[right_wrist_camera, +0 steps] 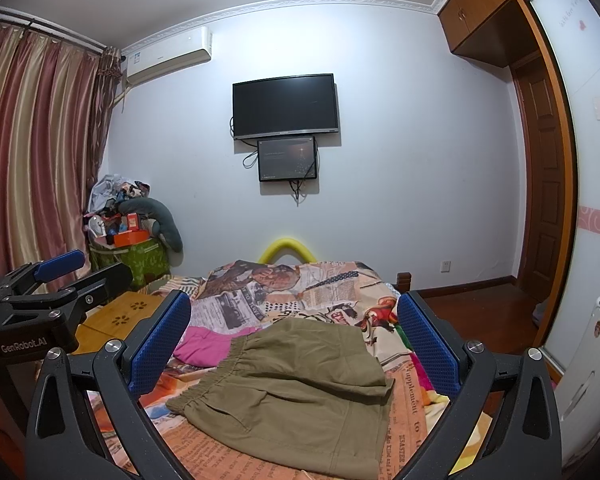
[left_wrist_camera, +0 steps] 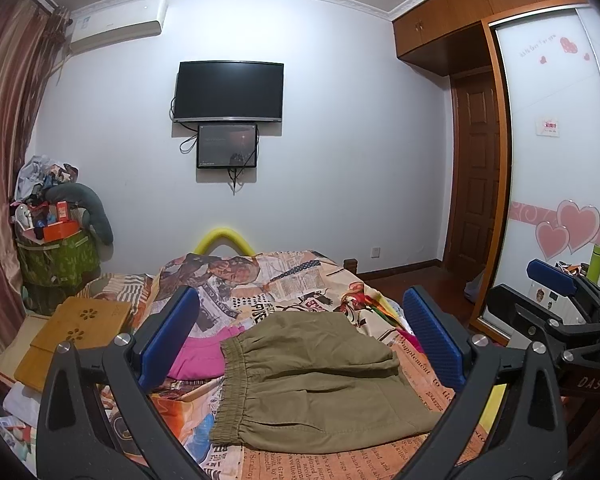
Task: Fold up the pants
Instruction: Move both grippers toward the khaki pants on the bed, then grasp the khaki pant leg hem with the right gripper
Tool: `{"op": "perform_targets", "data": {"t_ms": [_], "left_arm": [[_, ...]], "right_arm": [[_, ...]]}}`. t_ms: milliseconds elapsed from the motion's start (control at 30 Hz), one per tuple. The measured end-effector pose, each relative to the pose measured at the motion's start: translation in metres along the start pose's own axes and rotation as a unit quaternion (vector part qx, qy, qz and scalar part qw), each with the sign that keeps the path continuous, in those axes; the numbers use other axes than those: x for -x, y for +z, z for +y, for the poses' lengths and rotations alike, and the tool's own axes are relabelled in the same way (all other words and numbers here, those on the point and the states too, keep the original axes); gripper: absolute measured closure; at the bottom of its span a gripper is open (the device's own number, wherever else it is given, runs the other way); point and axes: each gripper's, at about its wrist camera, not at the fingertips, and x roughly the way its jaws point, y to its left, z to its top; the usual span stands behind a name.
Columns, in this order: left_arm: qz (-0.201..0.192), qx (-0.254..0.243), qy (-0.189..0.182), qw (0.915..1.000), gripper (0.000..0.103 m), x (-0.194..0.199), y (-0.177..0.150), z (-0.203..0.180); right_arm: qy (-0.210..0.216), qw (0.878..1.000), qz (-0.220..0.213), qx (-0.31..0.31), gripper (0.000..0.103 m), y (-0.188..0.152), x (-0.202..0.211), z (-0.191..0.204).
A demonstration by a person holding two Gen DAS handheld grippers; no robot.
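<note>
Olive-green pants [left_wrist_camera: 320, 380] lie folded into a compact stack on the newspaper-print bedspread [left_wrist_camera: 260, 280], the elastic waistband facing left. The right wrist view shows the same pants [right_wrist_camera: 296, 392] in front of me. My left gripper [left_wrist_camera: 300, 336] hovers above the pants, its blue pads wide apart with nothing between them. My right gripper [right_wrist_camera: 296, 340] is likewise open and empty above the pants. At the right edge of the left wrist view the right gripper [left_wrist_camera: 556, 280] shows from the side. The left gripper [right_wrist_camera: 56, 268] shows at the left in the right wrist view.
A pink garment [left_wrist_camera: 198, 354] lies left of the pants. A wooden lap tray [left_wrist_camera: 76, 332] sits at the bed's left side. A green bag with clutter [left_wrist_camera: 56, 256] stands in the corner by curtains. A wardrobe [left_wrist_camera: 556, 160] and door are at right.
</note>
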Motion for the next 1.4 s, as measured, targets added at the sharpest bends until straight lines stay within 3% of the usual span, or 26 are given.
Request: {"op": "perform_targets", "data": {"t_ms": [867,1200,1400], "left_arm": [[0.002,0.005,0.003,1.0000,0.000,-0.017,-0.005,0.009],[0.074,0.015,0.006,0.9971,0.000,-0.080,-0.020,0.020],[0.145,0.025,0.018,0.9890,0.000,-0.138,-0.039,0.033]], "right_arm": [[-0.001,1.000,0.009,0.000,0.000,-0.006,-0.010,0.002],[-0.019,0.999,0.040,-0.001,0.000,-0.017,-0.041,-0.015],[-0.037,0.997,0.073,-0.005,0.000,-0.027,-0.078,-0.036]]}}
